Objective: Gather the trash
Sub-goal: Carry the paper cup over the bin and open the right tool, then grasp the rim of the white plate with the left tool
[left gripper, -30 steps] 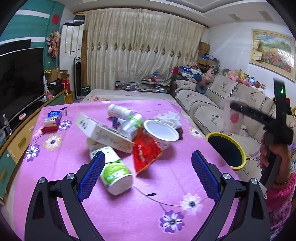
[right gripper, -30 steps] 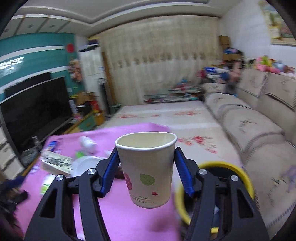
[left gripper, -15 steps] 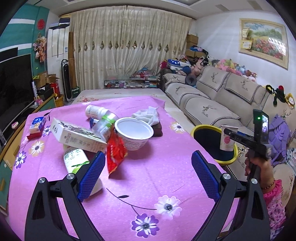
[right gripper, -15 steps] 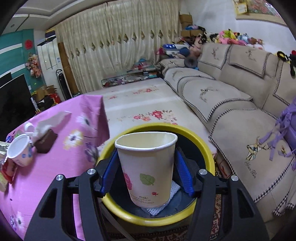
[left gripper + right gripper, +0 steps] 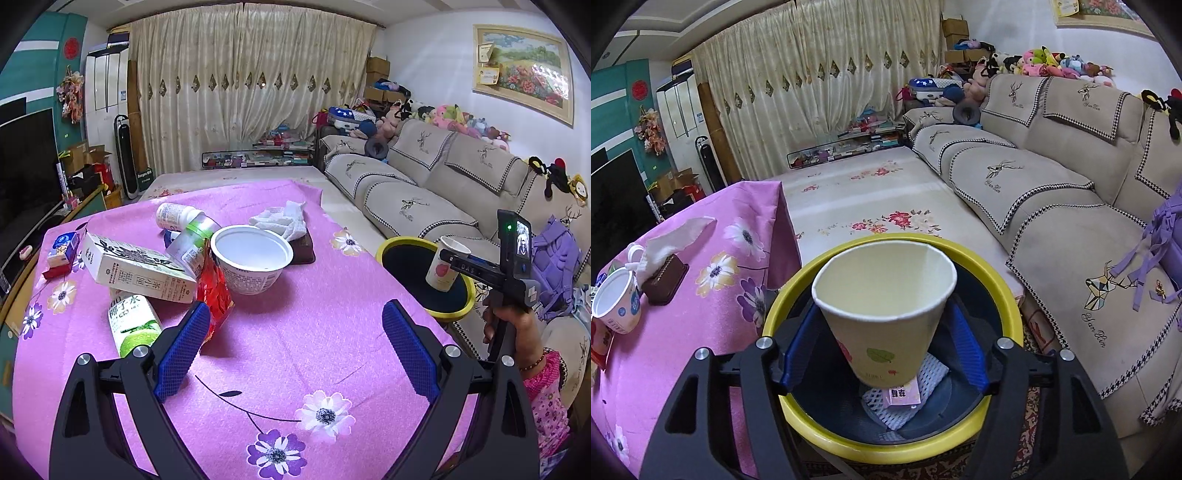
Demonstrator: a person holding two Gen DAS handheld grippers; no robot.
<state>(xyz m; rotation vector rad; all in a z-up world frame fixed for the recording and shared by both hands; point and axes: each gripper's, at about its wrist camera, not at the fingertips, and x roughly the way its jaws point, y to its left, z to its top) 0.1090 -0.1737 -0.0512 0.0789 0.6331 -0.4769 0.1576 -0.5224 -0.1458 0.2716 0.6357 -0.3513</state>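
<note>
The paper cup (image 5: 882,310) sits upright between the right gripper (image 5: 884,350) fingers — squeezed tight — right over the yellow bin (image 5: 1001,284). The left gripper (image 5: 295,350) hangs wide open above the pink tablecloth (image 5: 314,332).

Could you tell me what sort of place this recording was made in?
It looks like a home living room: a long beige sofa with plush toys along its back, full-length curtains, a television on the left wall, and a table under a pink floral cloth.
</note>
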